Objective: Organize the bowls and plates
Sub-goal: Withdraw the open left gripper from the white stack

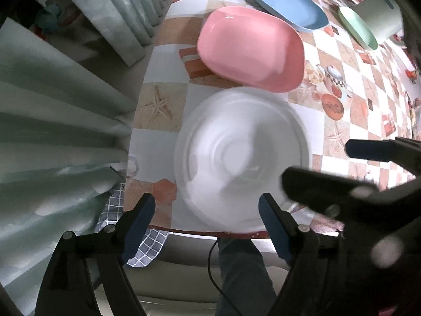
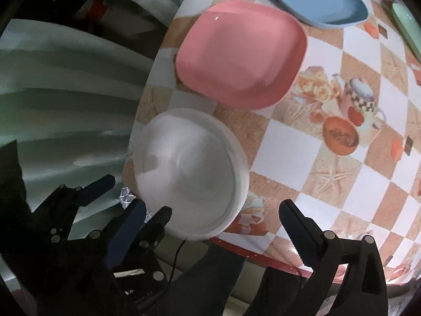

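White bowl stack (image 1: 242, 155) sits at the table's (image 1: 342, 121) near edge, just beside the pink plate (image 1: 250, 47). Left gripper (image 1: 208, 223) and right gripper (image 2: 210, 226) both hover with jaws spread wide, holding nothing (bowl rim between the left pads, untouched). Judged step: bowls stacked and let go; next calls for reaching to the pink plate and gathering it with the blue plate (image 1: 289, 5) beyond.

My table (image 1: 350, 121) wears a checked oilcloth printed with starfish, teapots and fruit, trimmed red along its near edge. Pale green curtains (image 1: 52, 121) hang in folds past its left edge. A blue-grey checked cloth (image 1: 147, 247) droops over the near left corner, just beside a small clear glass thing (image 1: 133, 166). A thin black cable (image 1: 213, 268) dangles below the near edge.
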The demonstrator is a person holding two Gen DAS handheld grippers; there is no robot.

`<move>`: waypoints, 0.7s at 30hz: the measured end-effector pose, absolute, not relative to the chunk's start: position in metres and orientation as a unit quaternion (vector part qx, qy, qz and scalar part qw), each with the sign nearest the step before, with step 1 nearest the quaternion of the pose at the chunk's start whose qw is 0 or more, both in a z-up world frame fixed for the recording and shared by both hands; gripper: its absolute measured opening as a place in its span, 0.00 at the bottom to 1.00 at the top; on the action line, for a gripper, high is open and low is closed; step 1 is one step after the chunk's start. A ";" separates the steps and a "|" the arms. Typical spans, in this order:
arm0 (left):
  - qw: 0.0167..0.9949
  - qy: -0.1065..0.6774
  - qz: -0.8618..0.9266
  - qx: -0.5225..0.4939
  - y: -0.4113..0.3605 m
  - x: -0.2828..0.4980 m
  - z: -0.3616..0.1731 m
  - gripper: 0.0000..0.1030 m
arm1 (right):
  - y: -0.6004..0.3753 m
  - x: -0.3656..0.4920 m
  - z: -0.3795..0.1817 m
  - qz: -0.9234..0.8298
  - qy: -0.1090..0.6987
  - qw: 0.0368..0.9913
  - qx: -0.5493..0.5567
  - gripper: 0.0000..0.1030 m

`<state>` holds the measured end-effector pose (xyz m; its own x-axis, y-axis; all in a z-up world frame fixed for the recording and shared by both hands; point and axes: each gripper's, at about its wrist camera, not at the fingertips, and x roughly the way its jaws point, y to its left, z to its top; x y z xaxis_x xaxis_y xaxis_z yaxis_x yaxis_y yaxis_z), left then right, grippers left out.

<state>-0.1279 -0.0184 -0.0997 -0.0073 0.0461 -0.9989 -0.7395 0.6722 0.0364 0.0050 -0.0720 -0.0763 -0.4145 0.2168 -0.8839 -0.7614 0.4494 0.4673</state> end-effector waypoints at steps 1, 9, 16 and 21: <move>0.653 0.640 0.304 -0.270 -0.017 -0.129 -0.099 0.81 | -0.073 0.007 -0.076 0.484 0.687 0.506 -0.196 0.99; 0.657 0.627 0.310 -0.281 -0.010 -0.134 -0.094 1.00 | -0.081 0.021 -0.075 0.454 0.676 0.539 -0.216 0.99; 0.668 0.623 0.295 -0.281 -0.009 -0.125 -0.084 1.00 | -0.095 0.032 -0.077 0.434 0.680 0.552 -0.211 0.99; 0.679 0.625 0.278 -0.266 -0.011 -0.112 -0.077 1.00 | -0.105 0.042 -0.071 0.422 0.683 0.564 -0.191 0.99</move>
